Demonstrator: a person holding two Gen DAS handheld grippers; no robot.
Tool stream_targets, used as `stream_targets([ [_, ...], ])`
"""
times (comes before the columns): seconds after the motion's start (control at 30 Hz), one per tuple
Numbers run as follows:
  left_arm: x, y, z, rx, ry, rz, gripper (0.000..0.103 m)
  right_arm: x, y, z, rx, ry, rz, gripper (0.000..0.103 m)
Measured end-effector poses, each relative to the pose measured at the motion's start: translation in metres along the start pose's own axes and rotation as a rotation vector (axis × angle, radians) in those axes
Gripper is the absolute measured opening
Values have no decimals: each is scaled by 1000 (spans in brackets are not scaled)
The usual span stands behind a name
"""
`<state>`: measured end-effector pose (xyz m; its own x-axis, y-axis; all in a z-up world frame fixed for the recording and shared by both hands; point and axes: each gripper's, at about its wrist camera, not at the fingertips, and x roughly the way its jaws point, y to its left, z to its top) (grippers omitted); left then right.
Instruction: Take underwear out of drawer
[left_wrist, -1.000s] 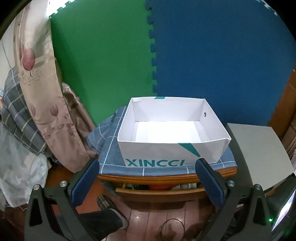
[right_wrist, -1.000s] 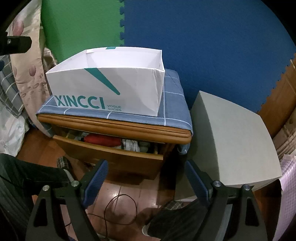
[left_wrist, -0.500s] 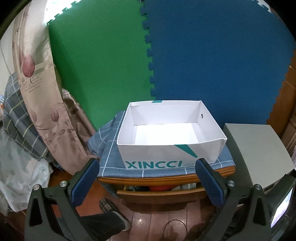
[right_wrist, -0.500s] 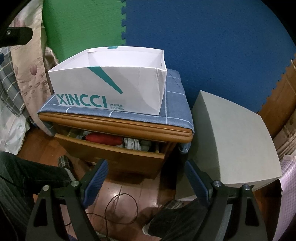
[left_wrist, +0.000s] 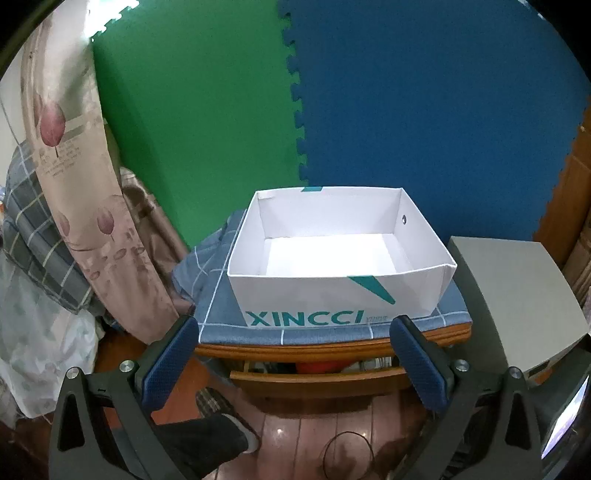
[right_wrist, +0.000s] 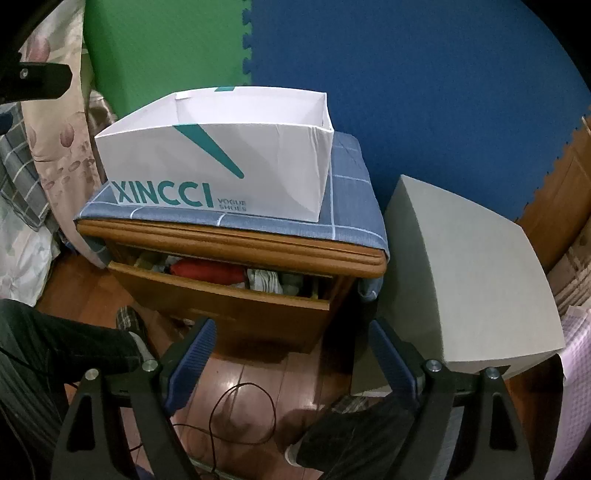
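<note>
Both pairs of tongs are held apart and empty: the left tongs (left_wrist: 293, 349) are aimed at the white open-topped cardboard box printed XINCCI (left_wrist: 340, 284), and the right tongs (right_wrist: 291, 352) hang above the wooden floor (right_wrist: 240, 373) in front of the brown wooden nightstand (right_wrist: 236, 243). The underwear, the task's thing, lies in the partly opened wooden top drawer (right_wrist: 221, 286): a red folded garment (right_wrist: 207, 269) is seen towards the left, with a pale striped garment (right_wrist: 264, 278) just beside it on the right.

Several risks can be judged from here. The drawer gap is narrow under the nightstand's overhanging edge, so the tongs could be struck against the edge or the drawer front if the drawer is not drawn out further. Since the garments are packed side by side, two could be pinched at once, or only a loose fold caught and let slip. The box on the blue checked cloth (right_wrist: 351, 206) could be nudged on the way up. A thin dark cable (right_wrist: 243, 413) on the floor could be snagged.

Against the earlier frames, the box and nightstand are seen slightly lower and farther in both views; the tongs were just as open then, and the drawer's contents are unchanged.
</note>
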<state>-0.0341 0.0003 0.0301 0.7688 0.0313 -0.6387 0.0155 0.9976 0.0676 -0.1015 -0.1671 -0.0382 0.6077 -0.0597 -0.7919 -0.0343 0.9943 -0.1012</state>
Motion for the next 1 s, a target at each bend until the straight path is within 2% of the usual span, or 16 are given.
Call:
stream_targets([
  [0.53, 19, 3, -11, -5, 29, -13, 103, 13, -4, -7, 1, 21, 3, 87],
  [0.67, 47, 17, -44, -42, -13, -70, 103, 23, -10, -17, 11, 41, 0, 87],
  [0.73, 70, 28, -70, -68, -21, -93, 103, 29, -11, -23, 13, 53, 1, 87],
  [0.87, 119, 36, -109, -82, 27, -73, 103, 46, -12, -32, 10, 88, 4, 87],
  [1.0, 156, 31, -131, -67, 18, -42, 103, 62, -13, -35, 9, 110, 16, 87],
])
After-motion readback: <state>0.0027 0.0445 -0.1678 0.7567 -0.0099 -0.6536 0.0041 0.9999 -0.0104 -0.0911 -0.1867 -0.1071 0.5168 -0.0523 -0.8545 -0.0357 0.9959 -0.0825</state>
